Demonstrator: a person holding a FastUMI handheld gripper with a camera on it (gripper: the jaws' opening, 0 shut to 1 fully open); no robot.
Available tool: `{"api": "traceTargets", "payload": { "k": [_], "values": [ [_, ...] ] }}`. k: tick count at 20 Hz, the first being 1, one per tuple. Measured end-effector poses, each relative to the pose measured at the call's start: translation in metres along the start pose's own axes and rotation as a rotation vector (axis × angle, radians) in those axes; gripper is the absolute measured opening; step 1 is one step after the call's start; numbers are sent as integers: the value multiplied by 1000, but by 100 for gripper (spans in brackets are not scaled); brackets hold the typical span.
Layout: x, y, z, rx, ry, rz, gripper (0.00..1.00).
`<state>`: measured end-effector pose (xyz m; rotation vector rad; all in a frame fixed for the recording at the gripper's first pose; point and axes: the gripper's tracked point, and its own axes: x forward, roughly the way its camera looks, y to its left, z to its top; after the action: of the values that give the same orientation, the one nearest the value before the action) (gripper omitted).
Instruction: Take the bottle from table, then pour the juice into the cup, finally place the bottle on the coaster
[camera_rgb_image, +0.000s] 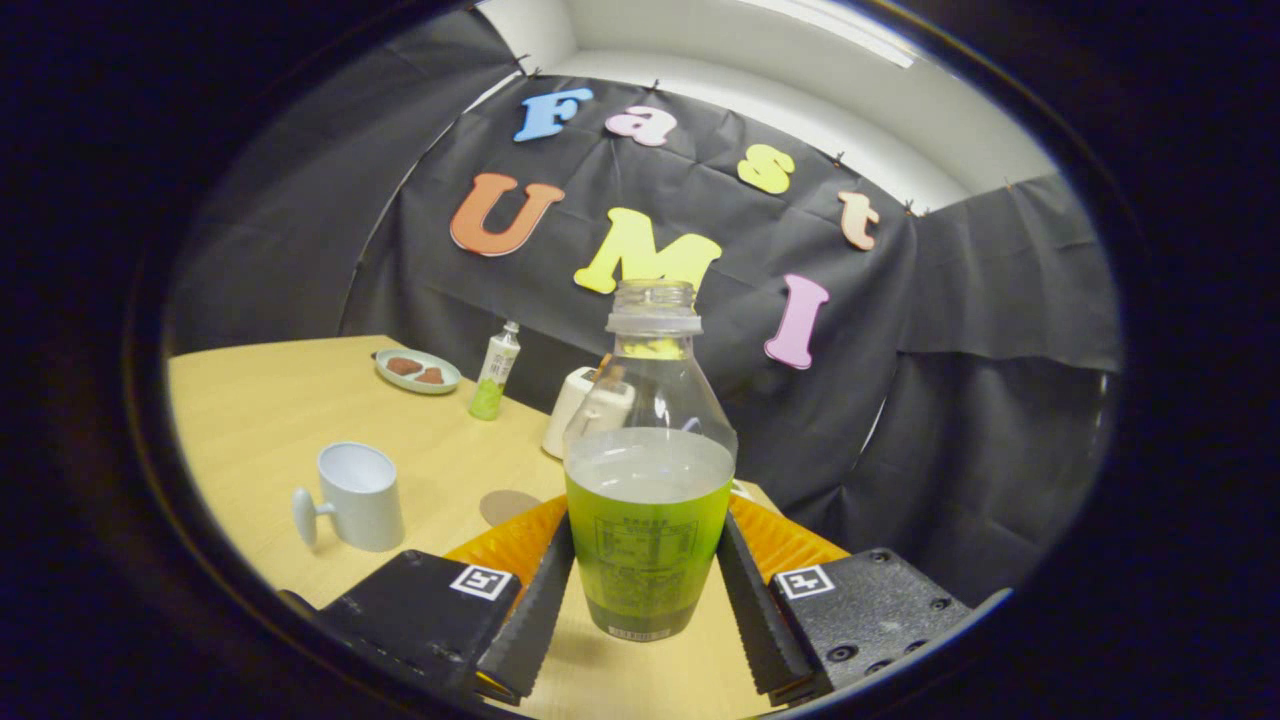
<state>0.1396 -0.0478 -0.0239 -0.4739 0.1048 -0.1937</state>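
A light wooden table stands before dark cloth walls. The gripper holds the open bottle upright between its fingers, which press on both sides. The cup stands to the left, the round coaster between them.

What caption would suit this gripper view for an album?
Gripper shut on an uncapped juice bottle standing on the table, white cup nearby.
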Motion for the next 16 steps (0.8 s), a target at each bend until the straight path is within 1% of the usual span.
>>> {"api": "traceTargets", "payload": {
  "k": [6, 9, 16],
  "values": [
    [33, -4, 9, -262, 49, -110, 81],
    [44, 4, 7, -346, 76, -130, 81],
    [45, 27, 26, -591, 38, -180, 81]
  ]
}}
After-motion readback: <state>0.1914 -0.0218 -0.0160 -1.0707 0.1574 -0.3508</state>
